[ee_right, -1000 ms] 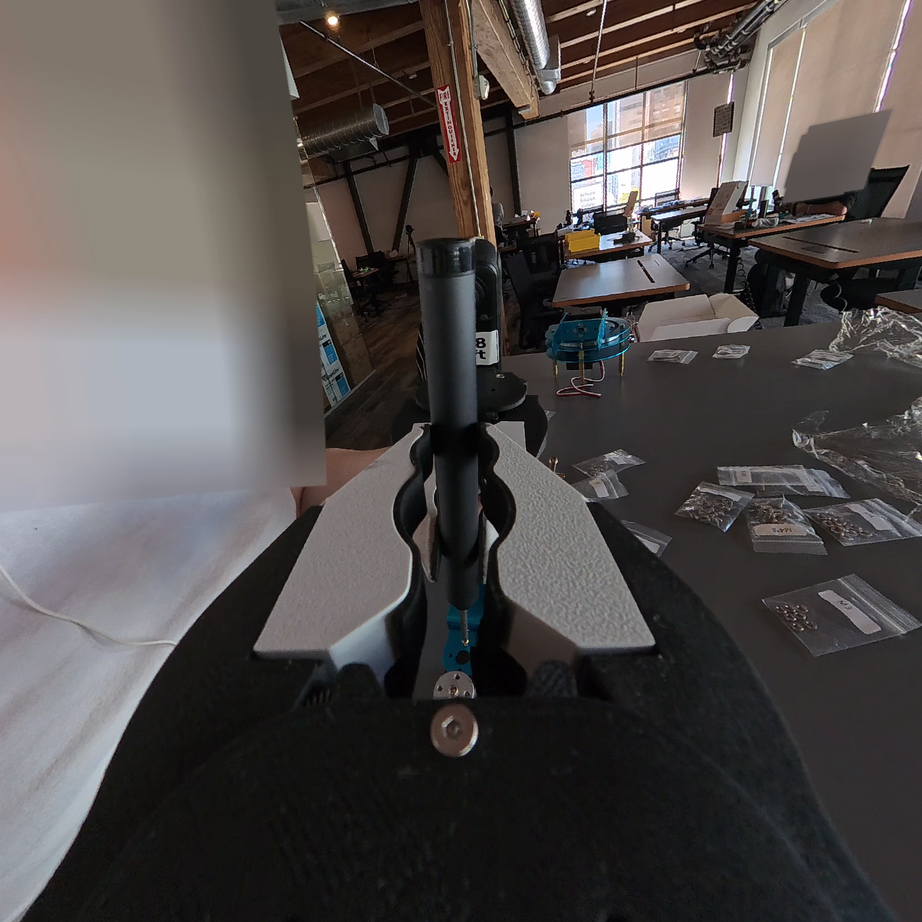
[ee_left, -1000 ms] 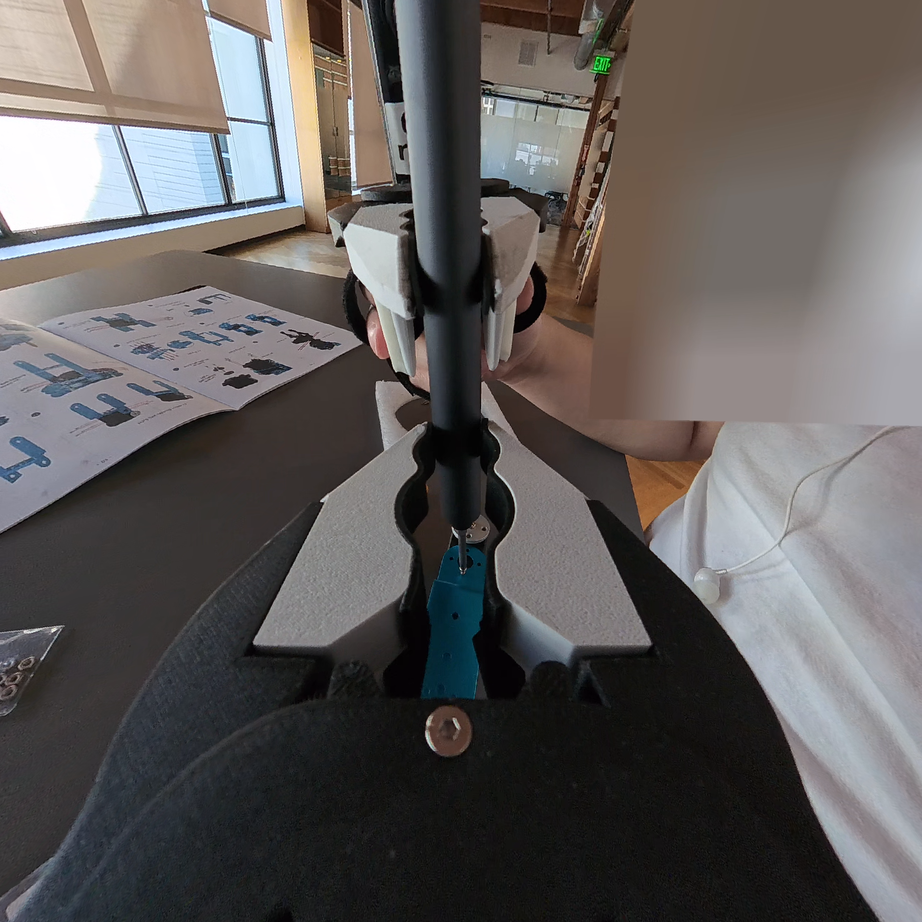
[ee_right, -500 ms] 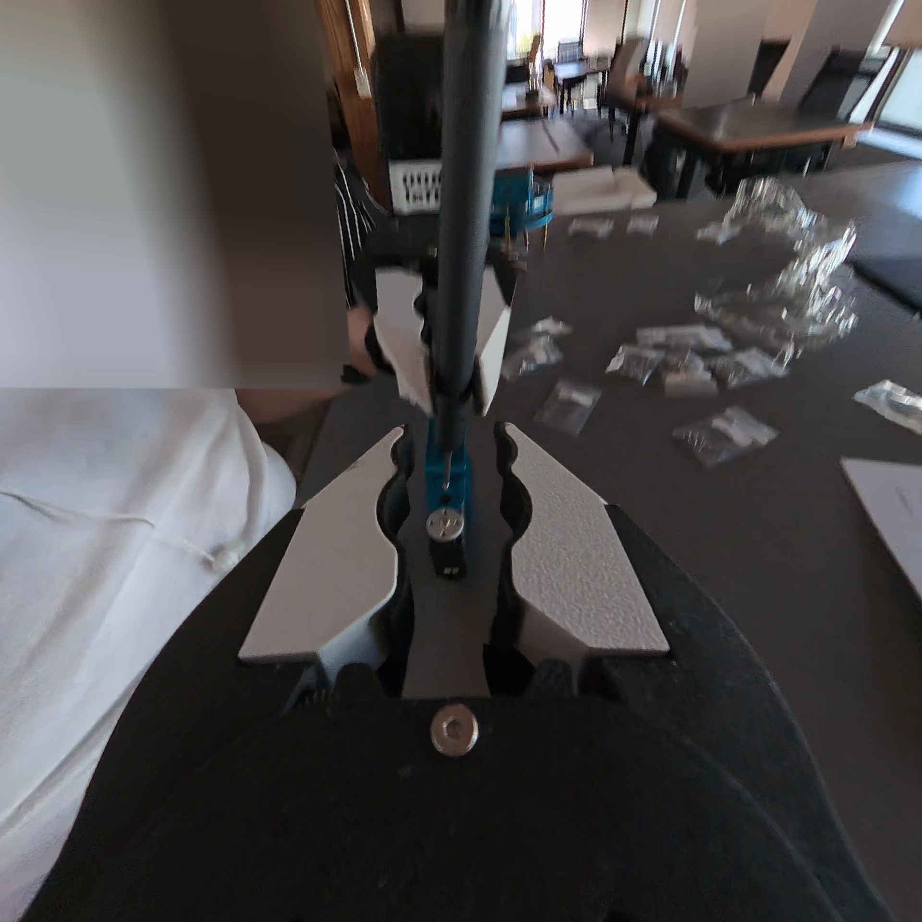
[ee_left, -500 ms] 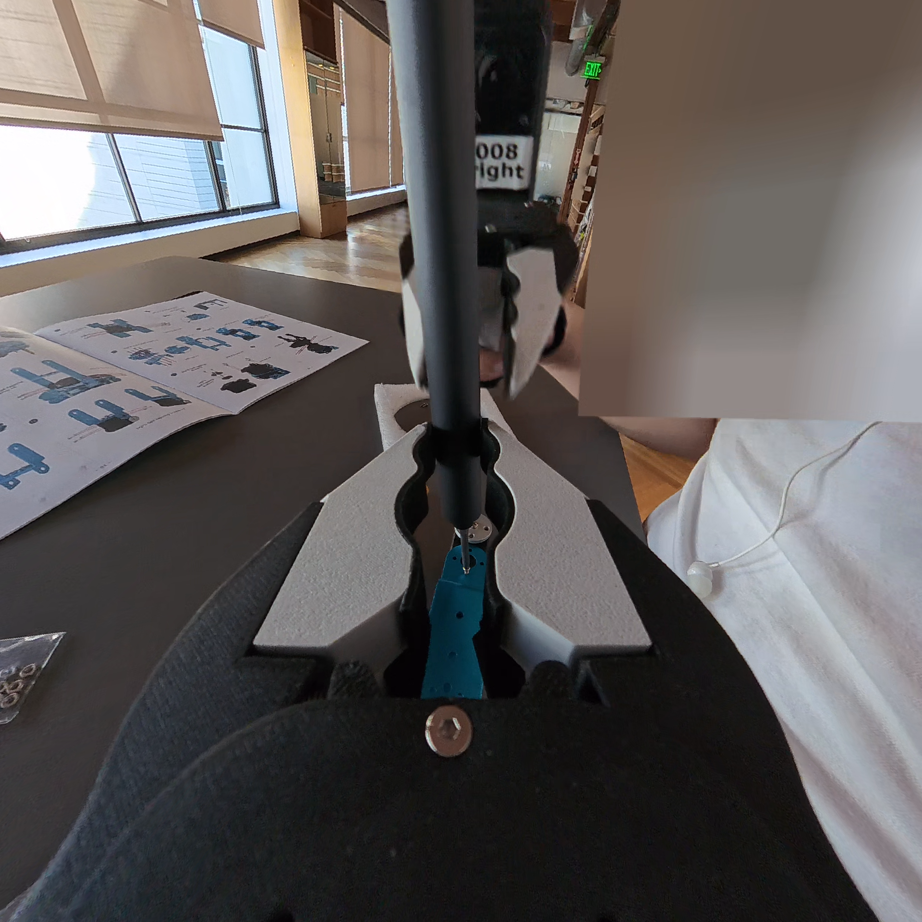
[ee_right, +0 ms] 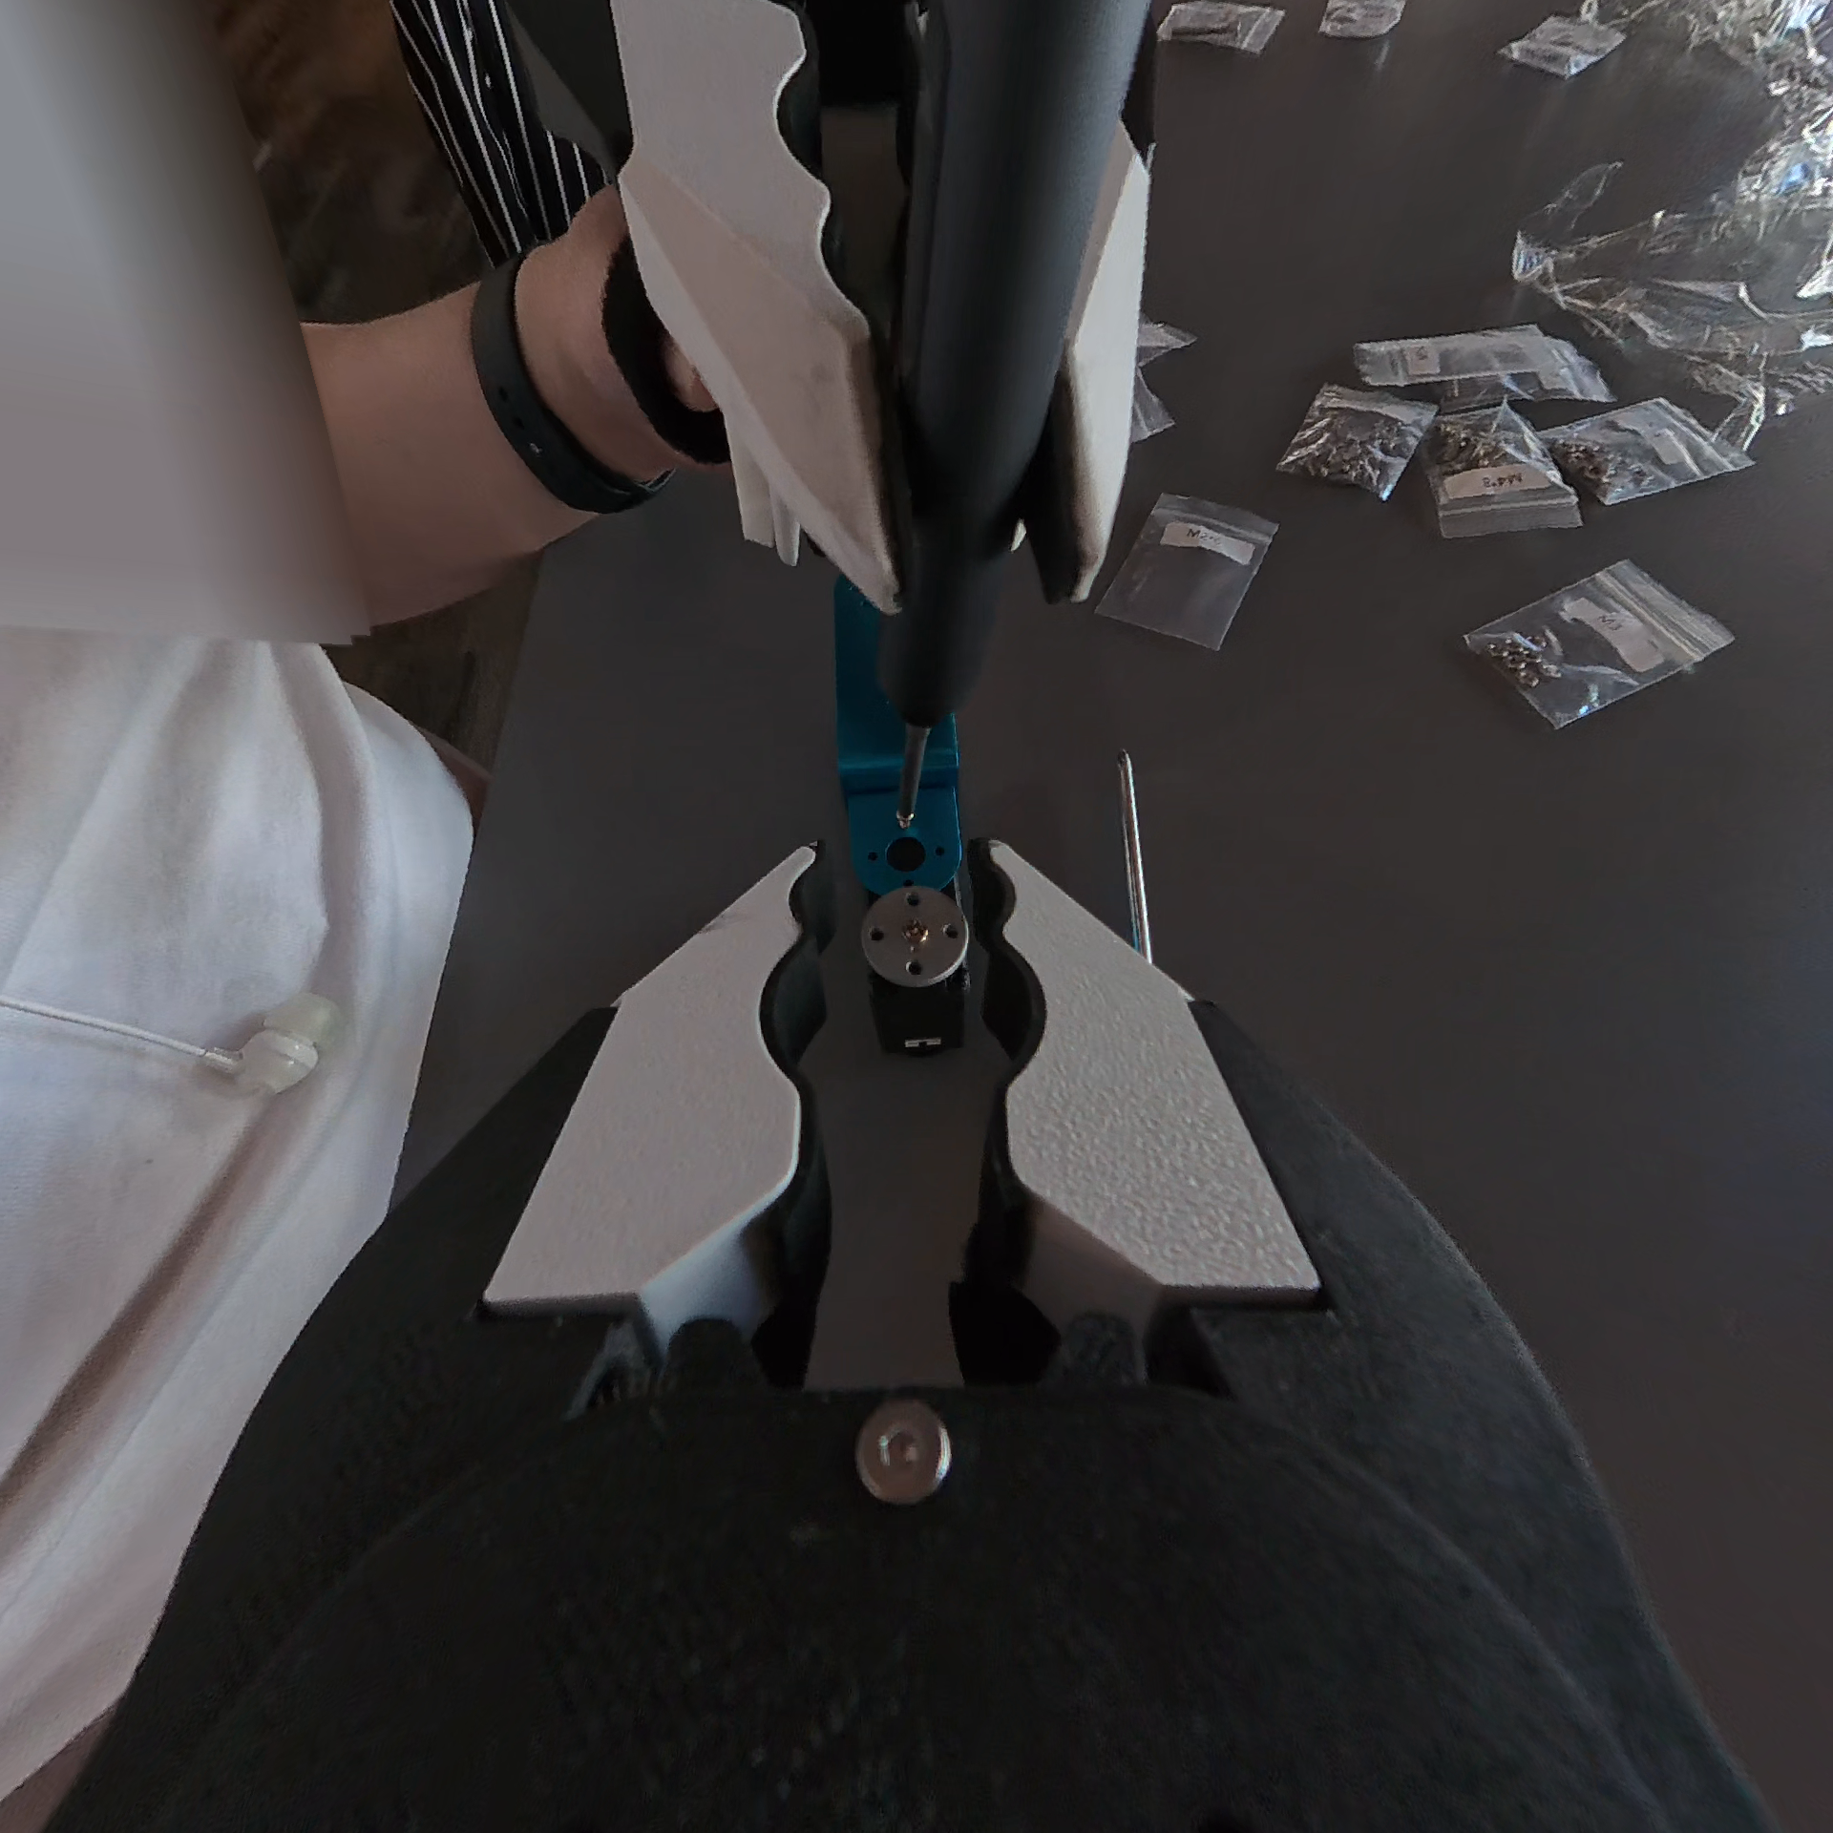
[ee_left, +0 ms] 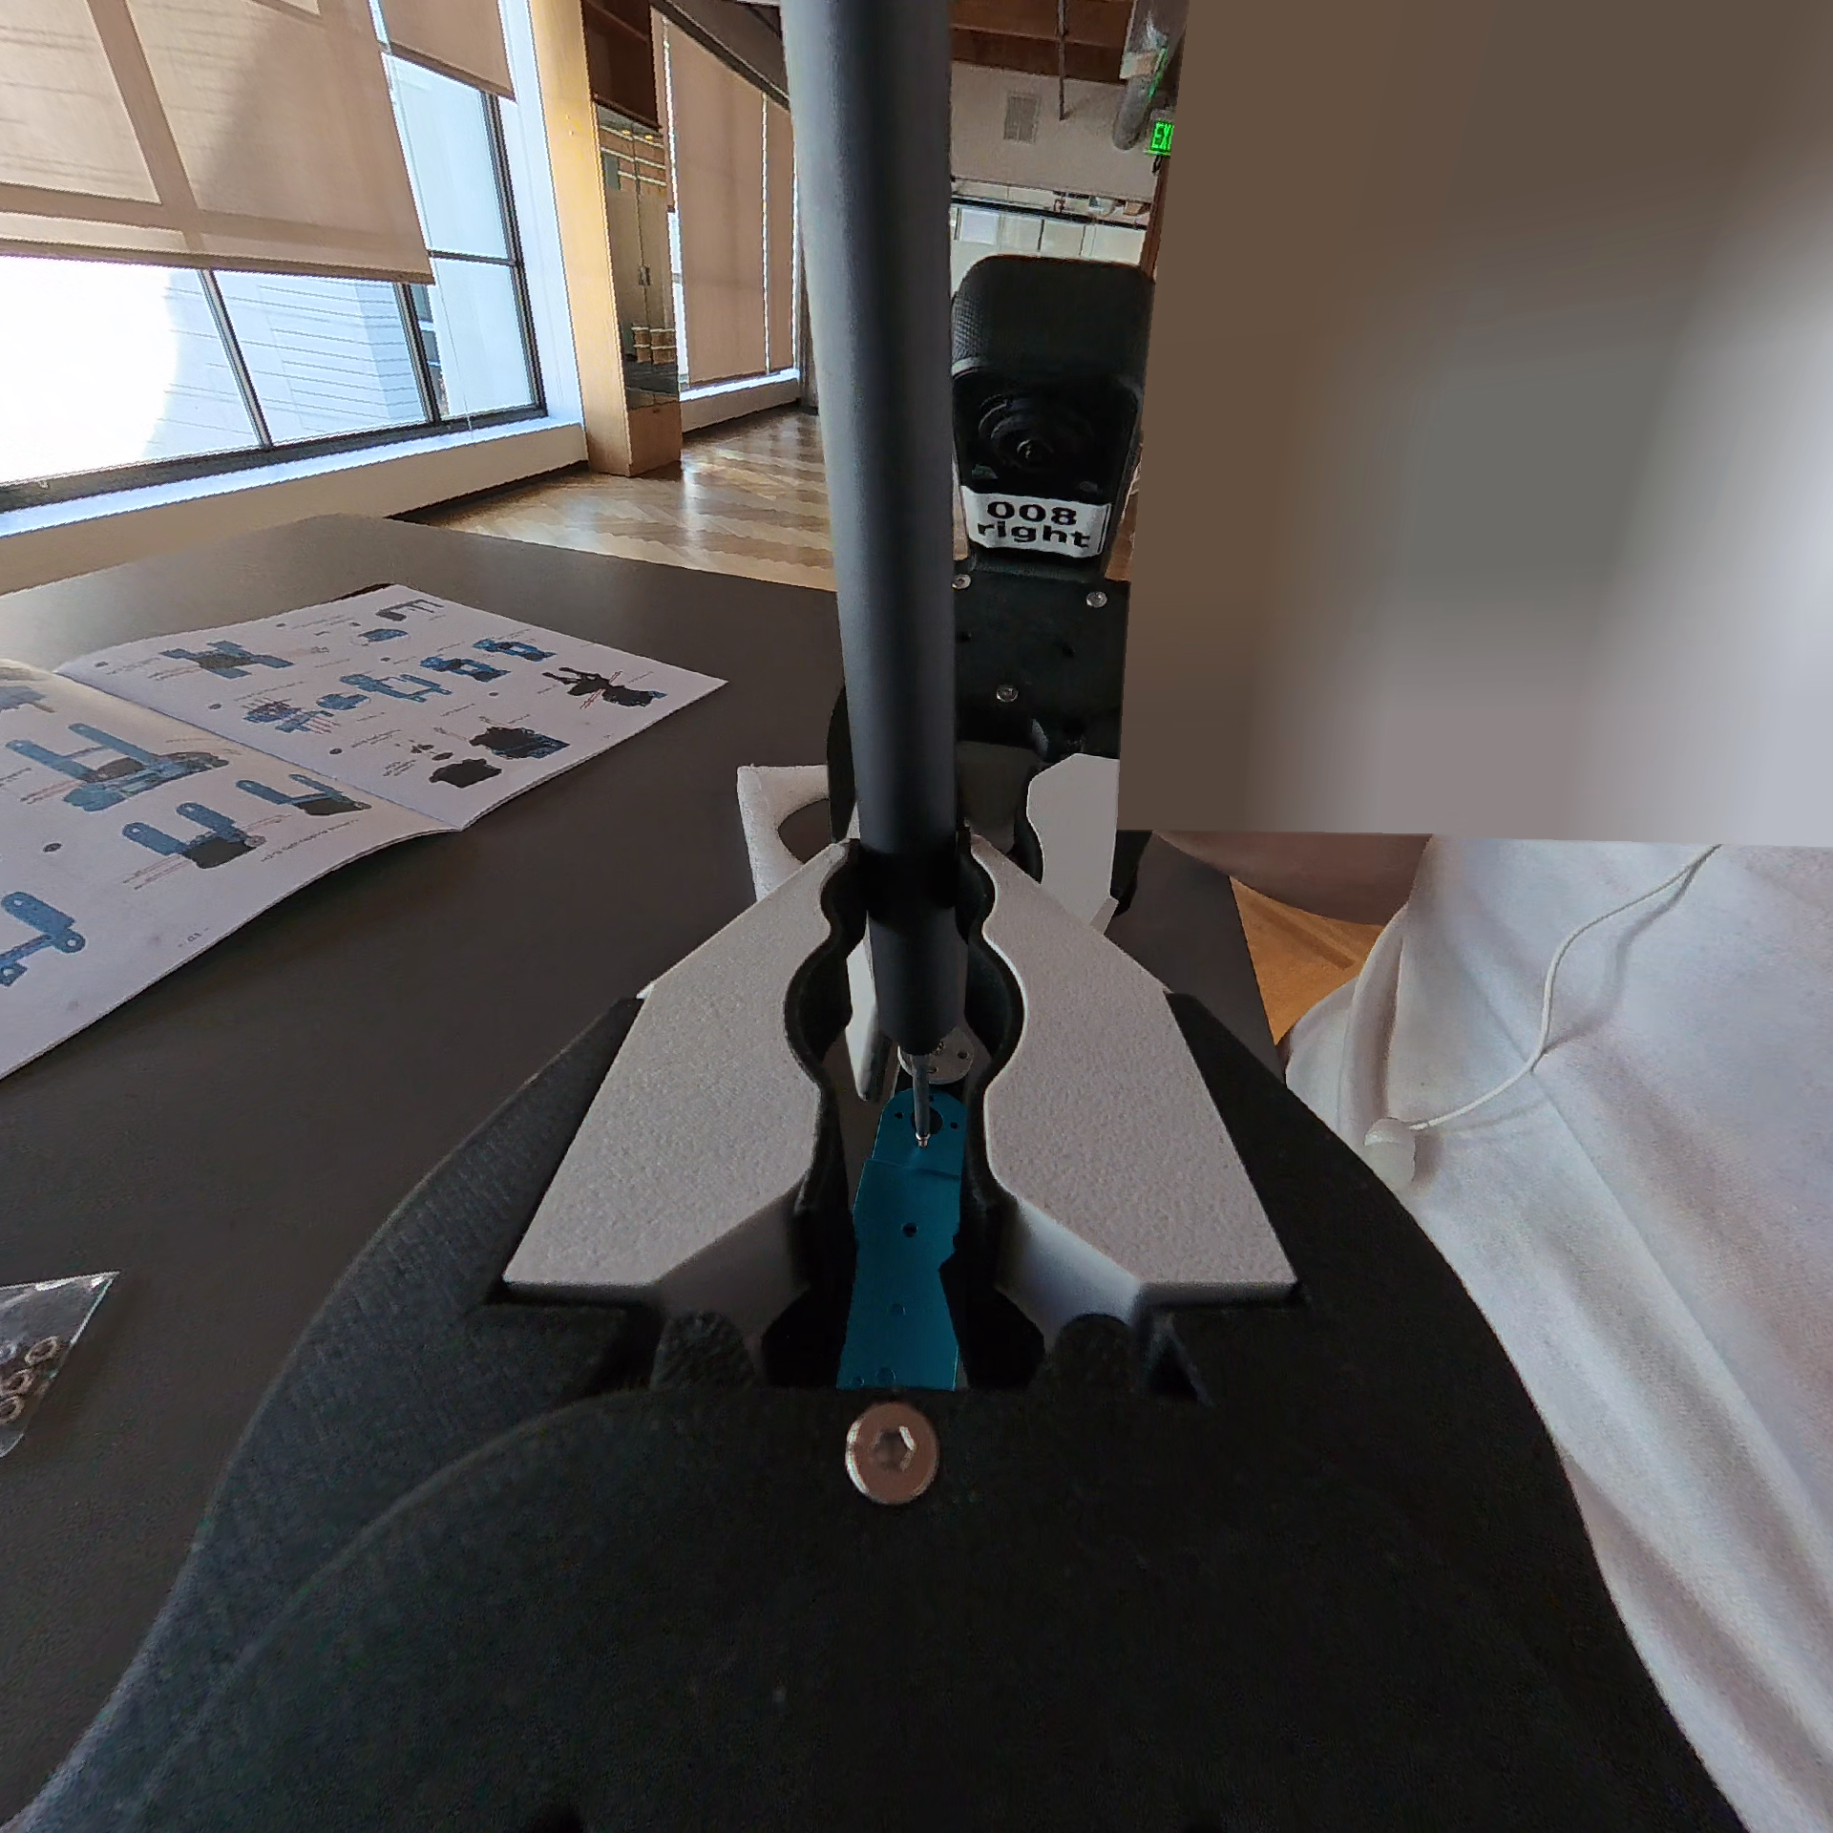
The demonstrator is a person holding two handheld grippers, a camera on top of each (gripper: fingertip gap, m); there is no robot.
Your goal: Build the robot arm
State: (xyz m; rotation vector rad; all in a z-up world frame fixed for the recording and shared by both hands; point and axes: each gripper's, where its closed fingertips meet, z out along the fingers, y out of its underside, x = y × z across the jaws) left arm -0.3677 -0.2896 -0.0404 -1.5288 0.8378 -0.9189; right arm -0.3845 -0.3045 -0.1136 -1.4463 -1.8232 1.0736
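Observation:
My left gripper [ee_left: 908, 863] is shut on a dark grey screwdriver [ee_left: 883, 496] held upright. It also shows at the top of the right wrist view [ee_right: 967, 585]. The screwdriver's tip [ee_right: 905, 818] rests on the round end of a blue metal bracket [ee_right: 898, 754] lying on the dark table [ee_right: 1389, 992]. The bracket also shows below the left fingers [ee_left: 903, 1240]. My right gripper [ee_right: 896, 873] is open and holds nothing. A small black servo with a silver disc [ee_right: 913, 937] lies on the table between its fingertips, next to the bracket's end.
An open instruction booklet [ee_left: 298, 754] lies at the left, with a white foam piece [ee_left: 774, 803] beyond it. Several small bags of screws [ee_right: 1488, 466] and crumpled clear plastic [ee_right: 1686, 248] lie at the right. A thin metal rod [ee_right: 1134, 853] lies beside the right finger. A person in a white shirt [ee_right: 198, 992] is close by. Spacing between my two grippers at the tips: around 7 cm.
My right gripper has let go of the screwdriver, opened, drawn back and tilted down over the servo. My left gripper still holds the screwdriver on the bracket.

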